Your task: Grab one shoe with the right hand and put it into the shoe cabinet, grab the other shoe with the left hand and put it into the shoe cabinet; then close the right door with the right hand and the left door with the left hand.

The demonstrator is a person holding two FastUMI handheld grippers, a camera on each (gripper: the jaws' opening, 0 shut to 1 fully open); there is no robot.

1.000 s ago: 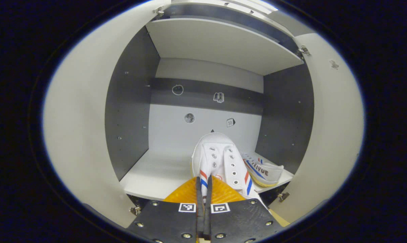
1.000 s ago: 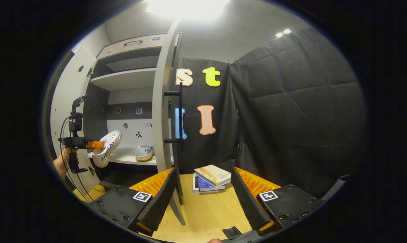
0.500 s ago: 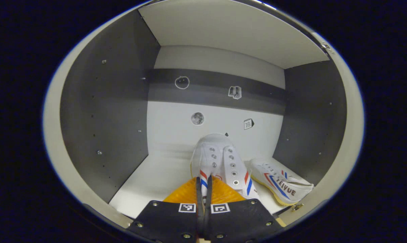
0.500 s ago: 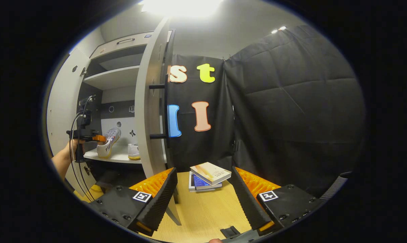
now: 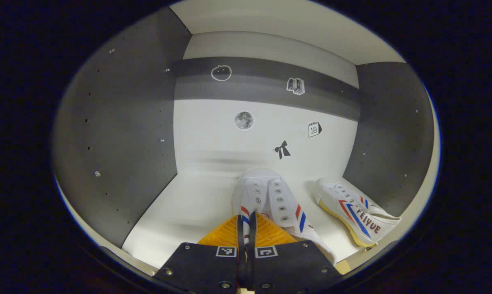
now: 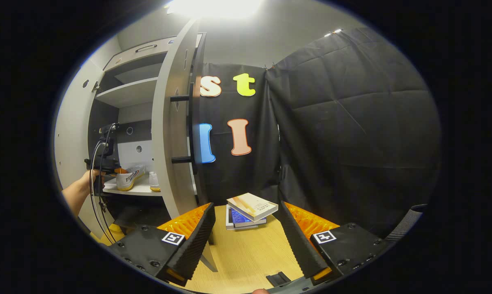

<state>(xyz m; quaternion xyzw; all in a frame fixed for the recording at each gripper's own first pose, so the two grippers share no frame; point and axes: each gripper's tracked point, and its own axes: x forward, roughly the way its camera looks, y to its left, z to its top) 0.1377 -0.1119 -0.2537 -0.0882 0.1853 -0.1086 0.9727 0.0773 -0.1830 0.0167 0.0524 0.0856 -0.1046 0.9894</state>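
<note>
Left tool is inside the shoe cabinet, its 2 fingers pinched on the heel edge of a white shoe with red and blue stripes. The shoe points toe-first at the back wall, low over the white shelf; cannot tell if the sole touches it. A second matching shoe lies on the same shelf just to the right, near the dark right wall, apart from the held one. Small stickers dot the back panel.

In the right gripper view, the right tool is spread wide, nothing between the fingers, over the wooden desk. A stack of books sits on the desk ahead, near the black cloth. The open right door with its dark handle stands edge-on to the left. Past it, a hand holds the left tool at the shelf, both shoes beside it. The left door is open too.
</note>
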